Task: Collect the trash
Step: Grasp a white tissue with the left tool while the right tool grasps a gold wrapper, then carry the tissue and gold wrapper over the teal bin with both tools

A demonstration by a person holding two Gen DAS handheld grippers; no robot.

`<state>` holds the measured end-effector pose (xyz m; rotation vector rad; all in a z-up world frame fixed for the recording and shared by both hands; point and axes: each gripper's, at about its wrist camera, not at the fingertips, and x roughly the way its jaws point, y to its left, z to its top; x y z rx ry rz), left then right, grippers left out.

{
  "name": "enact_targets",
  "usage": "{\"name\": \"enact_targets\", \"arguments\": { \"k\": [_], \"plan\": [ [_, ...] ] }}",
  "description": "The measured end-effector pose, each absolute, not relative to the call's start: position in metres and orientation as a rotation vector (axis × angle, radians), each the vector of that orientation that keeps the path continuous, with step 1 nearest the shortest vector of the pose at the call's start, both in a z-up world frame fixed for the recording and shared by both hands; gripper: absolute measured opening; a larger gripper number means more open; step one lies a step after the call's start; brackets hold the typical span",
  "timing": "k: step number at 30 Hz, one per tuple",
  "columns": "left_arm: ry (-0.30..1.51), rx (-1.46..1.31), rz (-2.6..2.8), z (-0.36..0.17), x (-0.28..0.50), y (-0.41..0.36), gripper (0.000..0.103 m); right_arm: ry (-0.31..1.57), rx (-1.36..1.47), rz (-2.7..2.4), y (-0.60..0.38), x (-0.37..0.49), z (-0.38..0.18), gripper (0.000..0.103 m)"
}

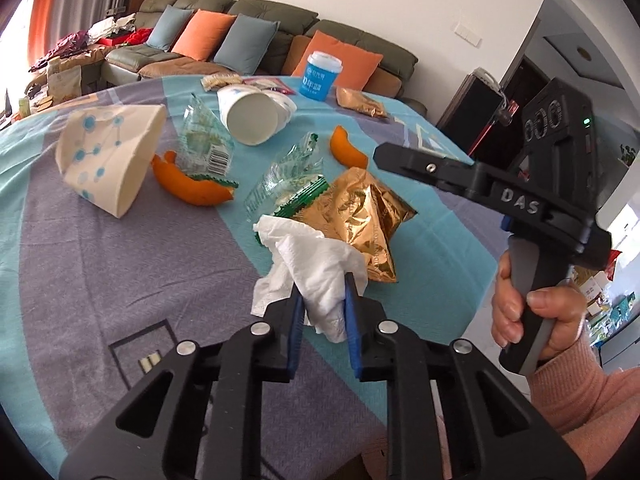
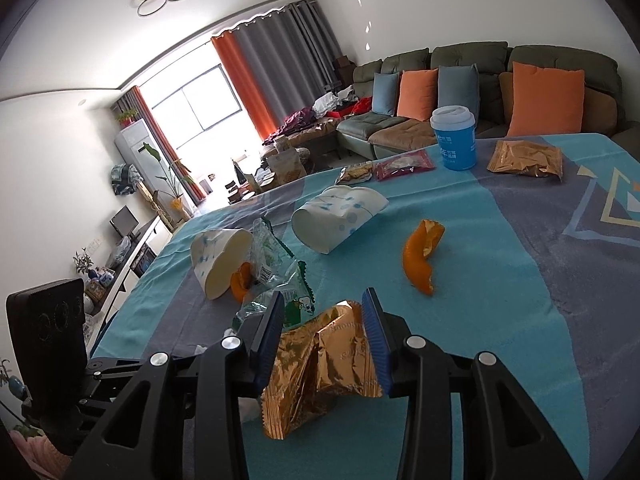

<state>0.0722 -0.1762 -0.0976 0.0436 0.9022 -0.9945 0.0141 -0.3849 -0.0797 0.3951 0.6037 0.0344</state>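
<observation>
1. Left gripper (image 1: pixel 323 300): blue pads clamped on a crumpled white tissue (image 1: pixel 316 268). The tissue bulges out above and below the pads.
2. Right gripper (image 2: pixel 325 334): pads pressed on both sides of a crinkled gold wrapper (image 2: pixel 320 364). The wrapper hangs below the pads over the tablecloth (image 2: pixel 500 280).
3. In the left view, the right gripper (image 1: pixel 424 164) shows from the side. A hand (image 1: pixel 536 320) in a pink sleeve (image 1: pixel 580 400) holds its grip.
4. Landmark for the rest is the gold wrapper (image 1: pixel 364 216), as seen in the left view.
5. The tissue sits just in front of the wrapper, overlapping its near edge.
6. A clear wrapper with green trim (image 1: pixel 292 180) lies against the gold wrapper's left side, touching it.
7. A long orange peel (image 1: pixel 188 184) lies further left, and a second clear wrapper with a barcode (image 1: pixel 204 140) rests on it.
8. A squashed paper cup with blue dots (image 1: pixel 108 156) lies on its side at far left, beyond that peel.
9. A short orange peel (image 1: pixel 346 148) lies just behind the gold wrapper, apart from it.
10. A white paper cup (image 1: pixel 252 116) lies tipped over behind and left of the wrapper, with its mouth toward the camera.
11. A blue cup with a white lid (image 1: pixel 322 76) stands upright well behind, near the far table edge.
12. A second gold packet (image 1: pixel 360 102) lies right of the blue cup.
13. A biscuit pack (image 1: pixel 220 80) and a red packet (image 1: pixel 272 85) lie left of the blue cup.
14. A sofa (image 1: pixel 260 28) with orange and blue cushions stands behind the table.
</observation>
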Motion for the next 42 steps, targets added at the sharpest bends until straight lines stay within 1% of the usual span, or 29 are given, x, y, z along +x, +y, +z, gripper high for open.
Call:
{"name": "enact_targets", "arguments": {
  "k": [7,8,9,19,26,30,42],
  "plan": [
    [0.868,0.025,-0.95,-0.088,0.073,-0.15,0.019,0.641,0.421,0.029,-0.39,0.015,-0.09,0.039],
    [0.867,0.022,-0.945,-0.087,0.073,-0.146,0.019,0.65,0.423,0.032,-0.389,0.015,-0.092,0.042],
    [0.863,0.018,-0.935,-0.086,0.074,-0.142,0.019,0.656,0.424,0.033,-0.388,0.015,-0.094,0.043],
    [0.853,-0.014,-0.861,-0.082,0.077,-0.101,0.019,0.699,0.438,0.068,-0.38,0.02,-0.103,0.043],
    [0.846,-0.021,-0.825,-0.079,0.079,-0.081,0.019,0.712,0.45,0.102,-0.374,0.022,-0.106,0.034],
    [0.841,-0.025,-0.81,-0.078,0.078,-0.076,0.018,0.711,0.432,0.117,-0.367,0.023,-0.104,0.025],
    [0.803,-0.014,-0.764,-0.07,0.07,-0.057,0.019,0.668,0.416,0.192,-0.344,0.024,-0.086,0.023]
  ]
}}
